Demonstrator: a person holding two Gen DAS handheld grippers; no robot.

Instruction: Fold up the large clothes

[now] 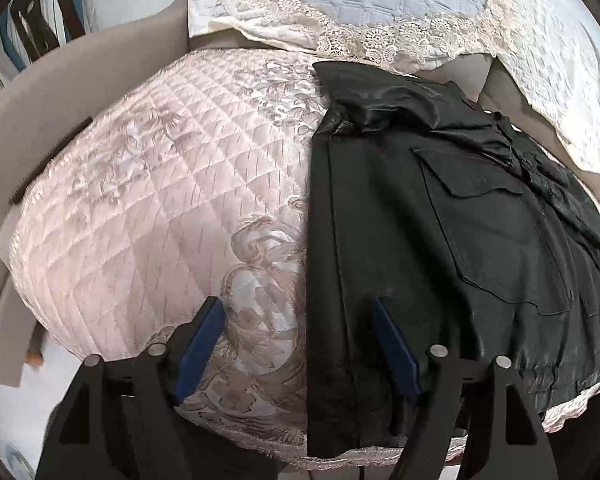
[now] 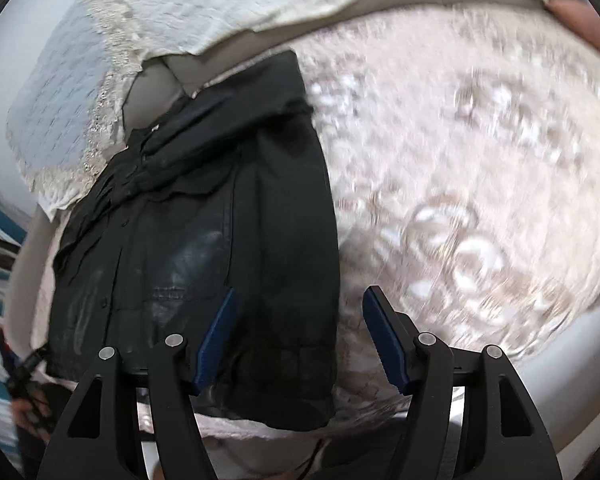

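Observation:
A black jacket (image 1: 440, 240) with a flap chest pocket lies folded lengthwise on a pale pink quilted cover (image 1: 160, 184). In the left wrist view it fills the right half, its straight folded edge running down the middle. My left gripper (image 1: 298, 308) is open and empty above that edge near the hem. In the right wrist view the jacket (image 2: 220, 232) lies left of centre on the cover (image 2: 460, 180). My right gripper (image 2: 300, 300) is open and empty, straddling the jacket's right edge near the hem. This view is blurred.
A cream and grey lace-trimmed quilted throw (image 1: 380, 4) hangs over the sofa back behind the jacket; it also shows in the right wrist view (image 2: 160, 12). A beige sofa arm (image 1: 80, 72) curves at the left. Floor (image 1: 24, 412) shows at the lower left.

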